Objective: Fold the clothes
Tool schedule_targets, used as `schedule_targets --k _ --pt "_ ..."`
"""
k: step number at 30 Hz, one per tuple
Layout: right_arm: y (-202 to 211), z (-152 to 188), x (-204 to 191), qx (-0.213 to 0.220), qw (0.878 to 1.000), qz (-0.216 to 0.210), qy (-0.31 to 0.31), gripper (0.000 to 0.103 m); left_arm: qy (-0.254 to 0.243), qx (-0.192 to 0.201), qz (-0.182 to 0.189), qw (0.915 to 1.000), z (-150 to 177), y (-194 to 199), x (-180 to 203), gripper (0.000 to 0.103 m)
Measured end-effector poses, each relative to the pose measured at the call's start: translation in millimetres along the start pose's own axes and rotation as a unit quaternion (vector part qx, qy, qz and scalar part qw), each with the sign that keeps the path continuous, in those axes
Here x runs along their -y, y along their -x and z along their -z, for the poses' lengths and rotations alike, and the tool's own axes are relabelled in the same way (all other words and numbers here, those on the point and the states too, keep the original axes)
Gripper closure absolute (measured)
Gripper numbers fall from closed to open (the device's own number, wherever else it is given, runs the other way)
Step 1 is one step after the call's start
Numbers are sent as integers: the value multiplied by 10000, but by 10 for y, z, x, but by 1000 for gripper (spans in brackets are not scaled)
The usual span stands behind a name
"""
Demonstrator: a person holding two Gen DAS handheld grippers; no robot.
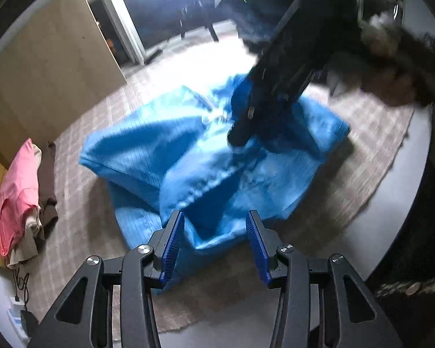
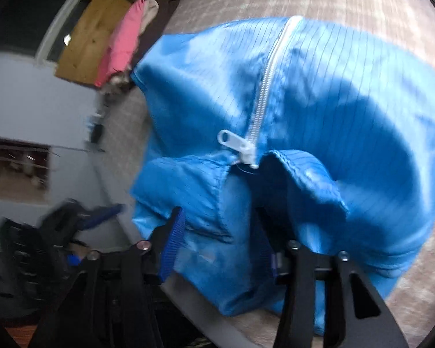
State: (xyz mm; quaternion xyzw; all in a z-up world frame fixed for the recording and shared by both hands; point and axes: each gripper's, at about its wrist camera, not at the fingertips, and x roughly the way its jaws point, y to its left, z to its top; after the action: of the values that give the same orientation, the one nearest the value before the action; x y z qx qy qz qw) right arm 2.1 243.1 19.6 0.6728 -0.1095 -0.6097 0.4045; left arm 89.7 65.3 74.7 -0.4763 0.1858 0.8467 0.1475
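A bright blue zip-front garment (image 1: 206,162) lies crumpled on a beige checked cloth (image 1: 95,203). My left gripper (image 1: 214,229) is open just above the garment's near edge, with nothing between its blue pads. My right gripper shows blurred in the left wrist view (image 1: 243,133), over the garment's far side. In the right wrist view the garment (image 2: 319,92) fills the frame, with its white zipper (image 2: 264,92) and pull tab. My right gripper (image 2: 217,232) stands with its jaws wide, and collar fabric drapes over and hides its right finger.
A pile of folded clothes with a pink one on top (image 1: 17,197) sits at the left edge, also in the right wrist view (image 2: 121,43). The round dark table's rim (image 1: 397,211) curves at right. A wooden panel (image 1: 52,66) stands behind. Cables and a power strip (image 1: 20,310) lie at lower left.
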Motion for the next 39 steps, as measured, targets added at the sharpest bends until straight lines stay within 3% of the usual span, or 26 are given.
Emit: schedule_targets --k 2,4,10,12,14,17,23,26,28,29,30,32,34,36,39 --pt "-12 -13 16 -129 9992 -325 -205 94 84 -132 26 9999 44 -89 -53 65" --pt "34 -17 -33 -142 9982 -518 -278 96 170 -144 41 9997 75 -118 -107 66" --pt "80 -81 -208 -178 9994 -237 -166 96 356 -33 -38 9994 37 -122 -227 64" --pt "49 -116 -215 -231 9994 -154 -189 95 347 -59 58 9994 37 -148 -207 70" --pt "69 -153 -225 -108 9992 -262 -274 99 250 -82 161 9995 47 -202 -180 100" --pt "187 -275 -247 164 9969 -578 -504 100 110 -135 299 9994 102 -260 -137 101" --pt "19 -807 -458 542 9978 303 252 98 161 -225 506 9983 140 -322 -156 101" --pt "-209 -939 -429 34 9967 767 262 97 385 -168 541 9977 127 -311 -264 101" --pt "-66 -877 -557 226 9935 729 841 96 454 -100 554 9974 122 -256 -310 99" --pt "96 -776 -676 386 9849 816 1480 88 475 -69 563 9973 119 -230 -330 99" --pt "191 -683 -737 401 9754 977 1935 72 477 -68 552 9973 117 -219 -346 99" --pt "337 -508 -823 347 9533 1313 2698 57 441 -141 501 9977 110 -236 -355 99" --pt "335 -350 -852 82 9248 1709 3398 57 401 -202 468 9979 98 -254 -363 99" --pt "246 -173 -856 -166 8881 2154 4058 57 389 -209 446 9980 91 -241 -359 98" --pt "67 53 -840 -359 8164 2811 5031 60 451 -248 417 9978 78 -240 -362 97"
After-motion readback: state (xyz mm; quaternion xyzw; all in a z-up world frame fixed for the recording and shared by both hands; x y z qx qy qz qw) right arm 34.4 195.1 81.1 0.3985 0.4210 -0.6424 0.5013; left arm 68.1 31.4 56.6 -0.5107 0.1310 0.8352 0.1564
